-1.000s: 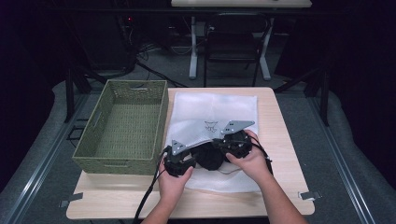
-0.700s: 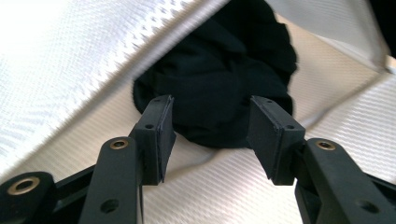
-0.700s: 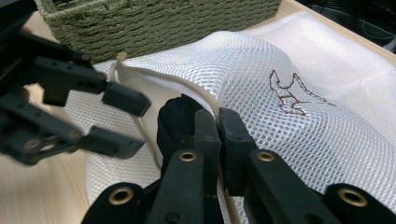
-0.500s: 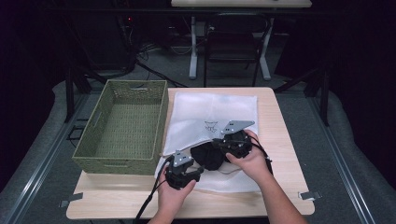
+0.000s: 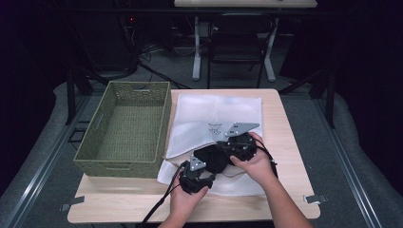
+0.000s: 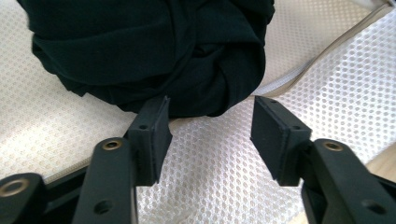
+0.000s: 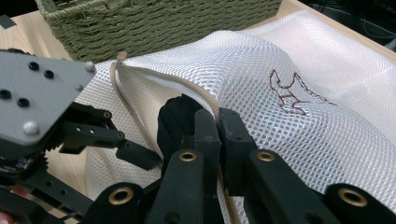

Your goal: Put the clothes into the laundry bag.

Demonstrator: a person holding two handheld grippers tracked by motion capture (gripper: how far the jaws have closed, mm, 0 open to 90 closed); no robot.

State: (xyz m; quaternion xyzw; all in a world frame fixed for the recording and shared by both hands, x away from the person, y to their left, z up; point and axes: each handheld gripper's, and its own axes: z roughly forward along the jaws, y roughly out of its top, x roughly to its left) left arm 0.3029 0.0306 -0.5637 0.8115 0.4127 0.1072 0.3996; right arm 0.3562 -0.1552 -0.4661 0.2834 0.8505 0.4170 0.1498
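While the right hand-held gripper [image 7: 218, 122] is clamped on the zipper edge of the mesh bag [image 5: 216, 114], holding the opening up, the left hand-held gripper [image 6: 210, 135] has just been opening; its jaws stand apart with nothing between them, just short of the dark cloth [image 6: 154, 51]. The cloth is bunched into a ball and lies on the bag's lower layer at the mouth, partly under the lifted edge. In the high view the cloth [image 5: 215, 159] sits between the two grippers near the front edge of the surface [image 5: 285, 118], right of the middle. The bag spreads from there toward the far edge. A woven basket [image 5: 124, 128] stands along the left edge, touching the bag.
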